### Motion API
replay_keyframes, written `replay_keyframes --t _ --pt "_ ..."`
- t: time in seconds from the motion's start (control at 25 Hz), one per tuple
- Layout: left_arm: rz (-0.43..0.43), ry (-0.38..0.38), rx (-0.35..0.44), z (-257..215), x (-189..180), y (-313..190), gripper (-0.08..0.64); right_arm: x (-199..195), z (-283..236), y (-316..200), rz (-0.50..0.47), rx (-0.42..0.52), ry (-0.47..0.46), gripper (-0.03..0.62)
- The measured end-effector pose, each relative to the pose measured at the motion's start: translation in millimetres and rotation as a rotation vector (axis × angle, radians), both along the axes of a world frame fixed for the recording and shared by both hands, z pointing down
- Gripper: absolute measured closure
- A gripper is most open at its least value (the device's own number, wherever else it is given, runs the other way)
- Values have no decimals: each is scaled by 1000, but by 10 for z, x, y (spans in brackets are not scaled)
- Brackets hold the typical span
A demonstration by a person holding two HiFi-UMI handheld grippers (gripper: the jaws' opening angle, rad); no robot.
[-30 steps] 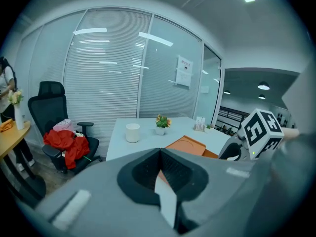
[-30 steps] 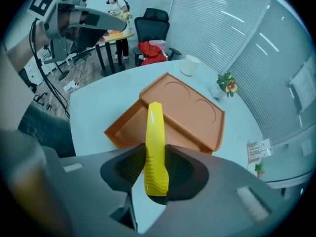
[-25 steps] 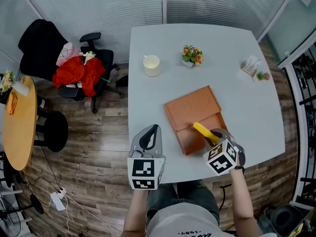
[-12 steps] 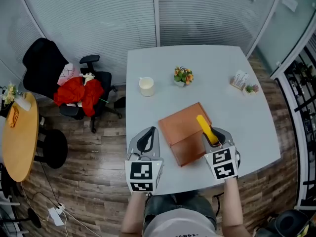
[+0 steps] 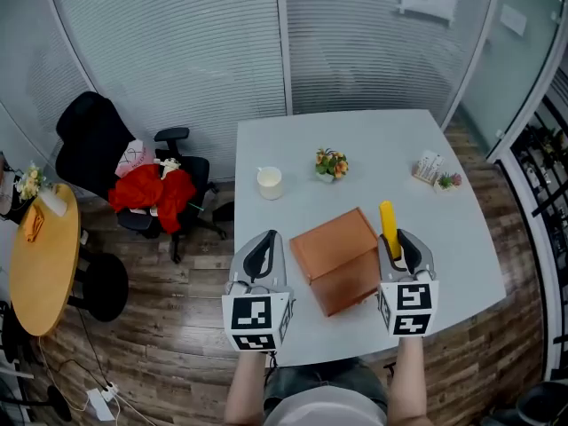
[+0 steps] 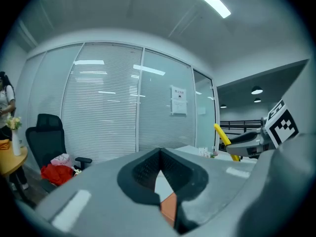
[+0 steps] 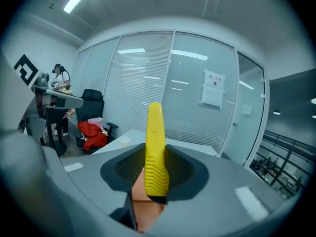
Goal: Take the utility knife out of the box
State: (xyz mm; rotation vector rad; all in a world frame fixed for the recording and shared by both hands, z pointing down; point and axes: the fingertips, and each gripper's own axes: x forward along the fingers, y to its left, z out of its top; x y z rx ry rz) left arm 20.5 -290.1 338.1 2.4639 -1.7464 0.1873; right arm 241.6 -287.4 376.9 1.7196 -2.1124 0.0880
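Left gripper (image 5: 264, 254), near-left of box (image 5: 330, 245): jaws together, empty. Right gripper (image 5: 406, 254), just right of box: clamped on utility knife (image 5: 388, 227), knife pointing far, apparently out of the box. Risk: only the tail end is gripped, so a fast swing could pivot or drop it.

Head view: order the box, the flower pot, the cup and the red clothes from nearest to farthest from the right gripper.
1. Box, just left of the right gripper, which holds the knife.
2. Flower pot, farther back, beyond the box.
3. Cup, back left of the box.
4. Red clothes, on the chair, far left.
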Motion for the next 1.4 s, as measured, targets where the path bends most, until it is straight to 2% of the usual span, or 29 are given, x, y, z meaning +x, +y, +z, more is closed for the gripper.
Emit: replay_keyframes --t 0.4,1.4 --pt "-23 43 82 -362 -52 -14 560 13 -327 84 36 81 -63 439" --pt "-14 48 92 -414 27 -38 560 143 -474 119 73 135 -93 439"
